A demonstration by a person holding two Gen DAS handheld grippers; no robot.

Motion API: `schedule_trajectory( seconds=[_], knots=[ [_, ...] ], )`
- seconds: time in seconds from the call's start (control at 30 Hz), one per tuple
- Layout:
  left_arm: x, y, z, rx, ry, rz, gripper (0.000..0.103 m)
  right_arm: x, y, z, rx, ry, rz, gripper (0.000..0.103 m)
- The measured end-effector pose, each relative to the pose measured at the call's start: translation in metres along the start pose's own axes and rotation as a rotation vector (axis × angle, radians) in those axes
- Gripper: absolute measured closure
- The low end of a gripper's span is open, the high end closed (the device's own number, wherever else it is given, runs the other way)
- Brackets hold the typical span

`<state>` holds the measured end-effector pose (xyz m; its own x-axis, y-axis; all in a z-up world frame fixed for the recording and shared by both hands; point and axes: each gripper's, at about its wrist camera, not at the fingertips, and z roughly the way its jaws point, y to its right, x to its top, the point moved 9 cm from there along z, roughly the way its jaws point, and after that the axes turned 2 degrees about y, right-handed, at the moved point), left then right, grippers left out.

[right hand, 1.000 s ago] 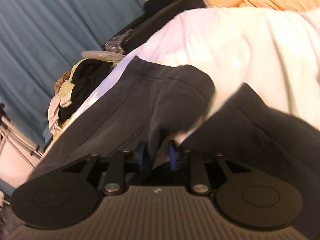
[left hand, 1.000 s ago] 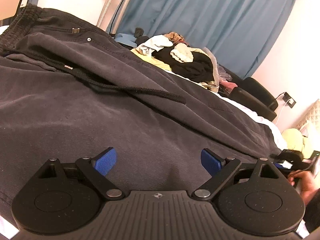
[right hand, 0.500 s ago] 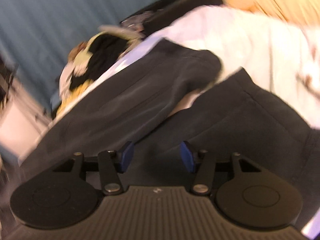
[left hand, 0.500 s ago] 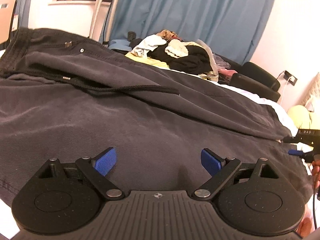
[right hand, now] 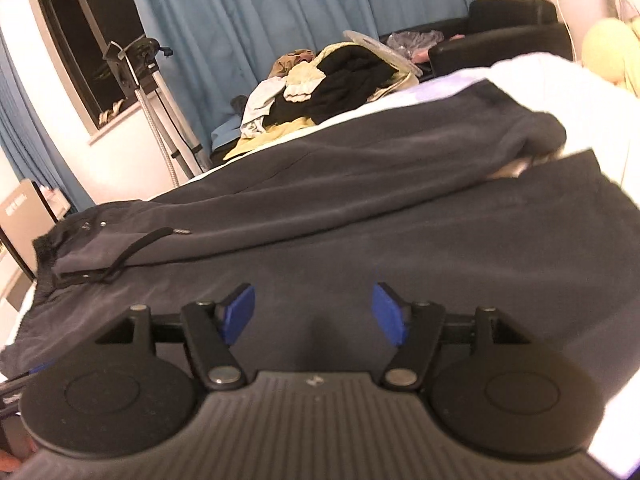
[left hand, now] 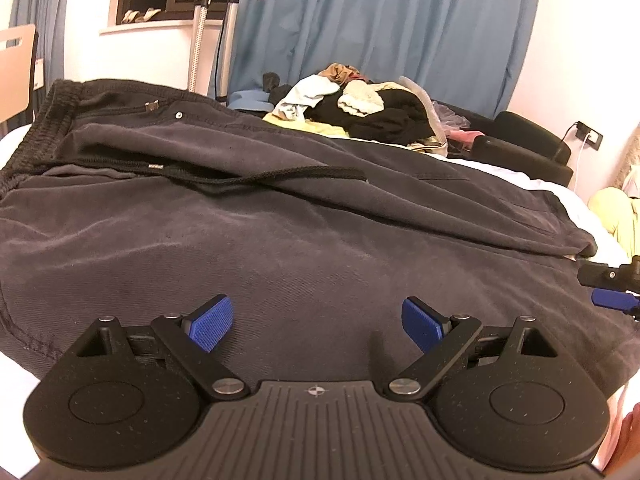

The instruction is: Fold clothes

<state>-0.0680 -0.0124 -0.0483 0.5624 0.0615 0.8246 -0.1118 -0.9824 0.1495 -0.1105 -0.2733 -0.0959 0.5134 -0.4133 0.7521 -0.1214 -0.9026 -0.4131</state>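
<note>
Dark trousers (left hand: 280,240) spread flat (drawstring (left hand: 280,174) loose), both tongs empty

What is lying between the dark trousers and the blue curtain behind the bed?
A pile of mixed clothes lies between the dark trousers and the blue curtain; both wrist views show it.

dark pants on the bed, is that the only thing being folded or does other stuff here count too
Part of the job:
- dark pants, spread on the bed, one leg laid over the other
- left gripper, jaws open, nothing between them
- right gripper, jaws just opened, nothing between them

Just lying about:
- clothes pile
- blue curtain
- black armchair
- yellow pillow
</note>
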Motion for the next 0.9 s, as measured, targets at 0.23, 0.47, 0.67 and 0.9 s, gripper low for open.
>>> schedule_trajectory(
  seconds=[0.23,0.47,0.67,0.9],
  knots=[
    [-0.006,0.006,0.001,0.011,-0.014,0.043,0.01,0.003,-0.005,-0.013,0.023,0.04,-0.001,0.028],
    [-0.007,0.003,0.003,0.013,-0.025,0.021,0.01,0.002,-0.003,-0.012,0.028,0.036,0.016,0.024],
    [0.002,-0.021,-0.006,0.046,-0.002,-0.083,0.01,0.016,0.002,-0.024,0.067,0.079,0.076,0.018],
    [0.039,-0.087,-0.035,0.187,0.045,-0.136,0.009,0.052,0.034,-0.054,0.127,0.122,0.24,0.006]
  ],
)
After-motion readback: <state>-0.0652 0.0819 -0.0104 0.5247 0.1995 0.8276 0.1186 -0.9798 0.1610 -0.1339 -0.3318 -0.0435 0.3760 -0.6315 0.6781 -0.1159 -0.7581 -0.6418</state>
